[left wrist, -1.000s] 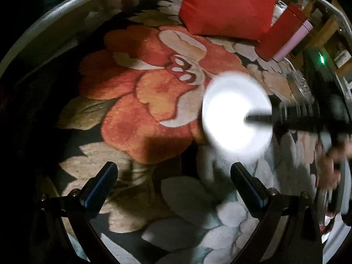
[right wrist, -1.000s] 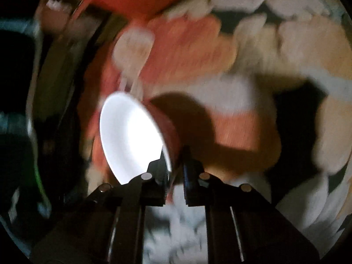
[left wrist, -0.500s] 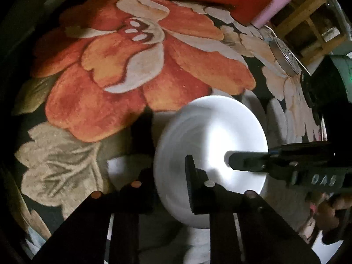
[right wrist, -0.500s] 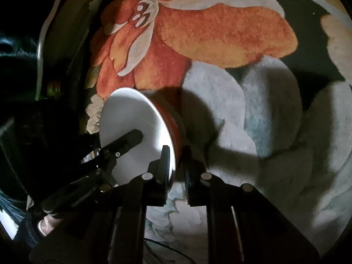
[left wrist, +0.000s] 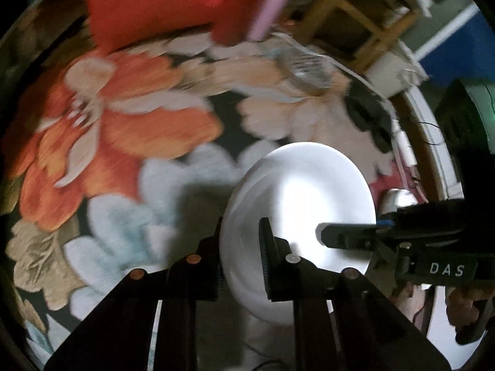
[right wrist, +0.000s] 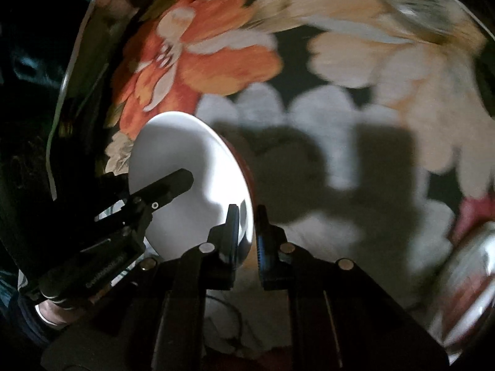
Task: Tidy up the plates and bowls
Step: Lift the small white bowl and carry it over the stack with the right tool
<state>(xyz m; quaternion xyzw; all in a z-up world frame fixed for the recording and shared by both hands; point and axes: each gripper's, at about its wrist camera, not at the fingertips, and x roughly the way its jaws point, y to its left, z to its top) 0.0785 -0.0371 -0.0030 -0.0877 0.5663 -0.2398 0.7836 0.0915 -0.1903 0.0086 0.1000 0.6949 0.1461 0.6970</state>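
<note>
**Figure: Two-point rim grip on a bowl held clear of the floral cloth, and its failure modes**

I hold one bowl (left wrist: 297, 204), white inside and red outside, with both tools. My left gripper (left wrist: 239, 247) is nearly closed, its fingers pinching the bowl's rim on the side nearest that camera, one finger inside the bowl and one outside. My right gripper (right wrist: 246, 232) is closed as far as it goes on the opposite rim, again one finger either side of the wall. The bowl is tilted, its open face turned toward the left gripper, and it hangs above the floral cloth (left wrist: 130, 130); its shadow falls on the pale petals beside it.

Risks, as I judge them:

- Both grips are on a thin, glazed edge. If my hands drift apart or rotate unequally, the rim could slide out of one pair of fingers and the bowl would swing on the other.
- The background is blurred, suggesting brisk travel; a sudden stop could lever the bowl loose.
- Beyond the bowl lie a red bag (left wrist: 161, 3), a metal strainer-like object (left wrist: 306, 61) and a black device (left wrist: 368, 114); carrying the bowl low toward them invites a knock.
- Squeezing harder to compensate could chip the rim.
</note>
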